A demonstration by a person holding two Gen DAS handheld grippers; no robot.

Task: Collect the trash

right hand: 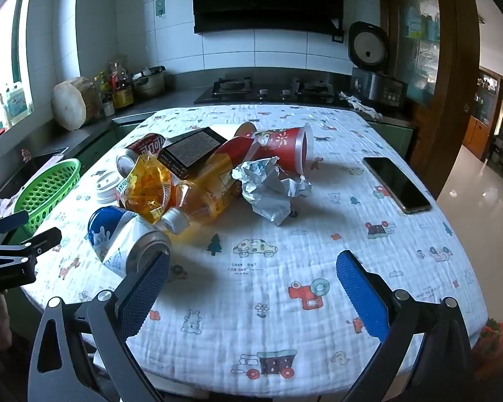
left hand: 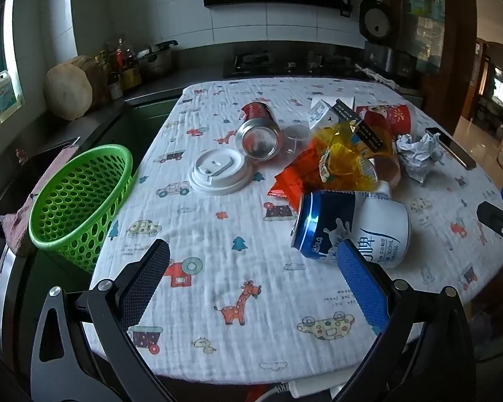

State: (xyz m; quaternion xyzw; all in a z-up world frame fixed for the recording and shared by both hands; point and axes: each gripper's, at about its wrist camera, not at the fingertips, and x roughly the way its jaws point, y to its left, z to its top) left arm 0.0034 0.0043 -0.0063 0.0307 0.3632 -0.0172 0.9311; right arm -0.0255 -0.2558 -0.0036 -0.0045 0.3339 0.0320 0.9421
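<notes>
Left wrist view: bin (left hand: 80,197) sits empty at the worktop (left hand: 238,351) edge. Left claw (left hand: 253,279) wide open, holding nothing; right claw (right hand: 253,288) likewise. We're pre-grasp, w/ trash heaped mid-worktop. Nearest is blue can (left hand: 322,226), right of the left claw; next we straddle it & close.

Cans: two, one blue-white (left hand: 322,224), one red (left hand: 259,127).
Lids: one, white (left hand: 218,171).
Paper cups: one, red (right hand: 281,147).
Crumpled paper: one (right hand: 271,191).
Bottles: one, amber (right hand: 211,184).
Baskets: one, green (left hand: 80,197).
Phones: one (right hand: 397,184).
Black cartons: one (right hand: 191,149).
Yellow wrappers: one (right hand: 147,187).
</notes>
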